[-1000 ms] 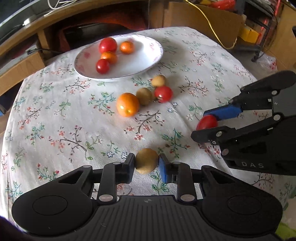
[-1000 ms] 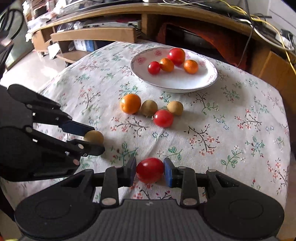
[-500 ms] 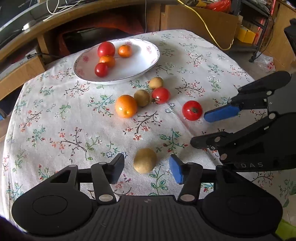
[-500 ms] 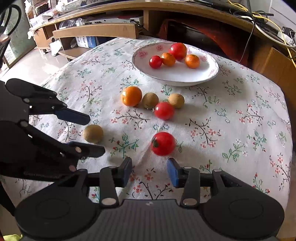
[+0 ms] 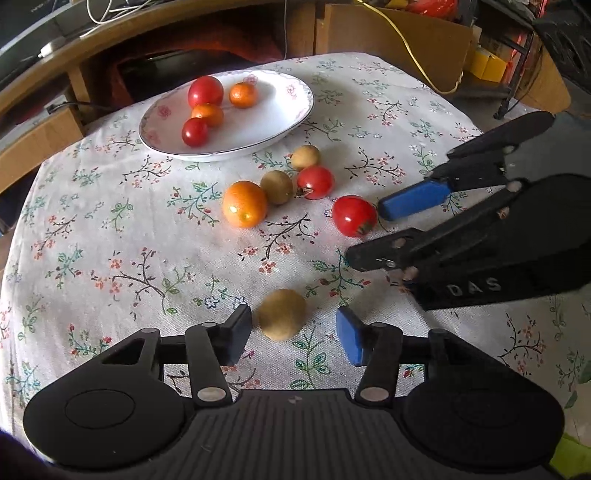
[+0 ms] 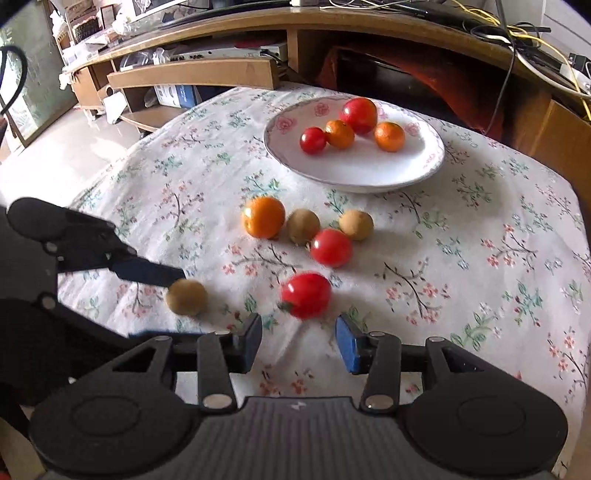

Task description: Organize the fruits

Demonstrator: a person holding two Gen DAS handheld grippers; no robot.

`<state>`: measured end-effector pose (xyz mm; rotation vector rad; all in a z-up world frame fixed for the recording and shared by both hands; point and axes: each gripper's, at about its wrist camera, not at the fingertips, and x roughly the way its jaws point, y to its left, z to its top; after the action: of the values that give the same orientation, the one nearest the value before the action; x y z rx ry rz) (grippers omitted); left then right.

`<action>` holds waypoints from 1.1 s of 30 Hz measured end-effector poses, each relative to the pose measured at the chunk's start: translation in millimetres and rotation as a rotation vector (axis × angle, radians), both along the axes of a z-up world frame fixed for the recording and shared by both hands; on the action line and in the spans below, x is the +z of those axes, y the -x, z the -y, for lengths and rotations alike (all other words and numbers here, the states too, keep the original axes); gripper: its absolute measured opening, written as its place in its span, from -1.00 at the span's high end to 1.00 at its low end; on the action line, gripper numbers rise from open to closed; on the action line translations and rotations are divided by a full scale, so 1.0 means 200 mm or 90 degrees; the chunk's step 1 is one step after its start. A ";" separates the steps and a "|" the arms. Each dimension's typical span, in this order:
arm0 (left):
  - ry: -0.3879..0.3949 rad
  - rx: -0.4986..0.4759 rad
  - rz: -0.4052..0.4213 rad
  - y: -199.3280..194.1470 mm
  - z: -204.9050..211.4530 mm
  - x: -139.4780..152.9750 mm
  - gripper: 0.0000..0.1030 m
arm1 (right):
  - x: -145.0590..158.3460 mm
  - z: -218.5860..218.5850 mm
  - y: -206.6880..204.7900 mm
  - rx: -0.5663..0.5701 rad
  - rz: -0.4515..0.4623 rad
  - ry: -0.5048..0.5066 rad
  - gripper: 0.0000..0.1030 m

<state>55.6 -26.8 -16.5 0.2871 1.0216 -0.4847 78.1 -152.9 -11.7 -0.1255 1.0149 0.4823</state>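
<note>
A white plate at the far side of the table holds two tomatoes and two small oranges. In front of it lie an orange, two brown fruits and a tomato. My left gripper is open, with a brown round fruit lying loose on the cloth between its fingers. My right gripper is open, with a red tomato resting on the cloth just beyond its fingertips.
The table has a floral cloth that drops off at the edges. A wooden desk with cables stands behind the table, and cardboard boxes stand at the back right.
Both grippers opened and let go of their fruit. The brown fruit and the red tomato now lie on the cloth, and both grippers have drawn back a little.
</note>
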 end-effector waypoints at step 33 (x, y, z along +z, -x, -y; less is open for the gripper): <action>0.055 0.080 0.025 -0.15 -0.05 0.10 0.32 | 0.07 0.01 -0.09 -0.052 -0.006 -0.045 0.59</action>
<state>84.9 -17.3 4.1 0.1538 0.9712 -0.4068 95.2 -154.2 1.8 -0.0182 1.0065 0.4436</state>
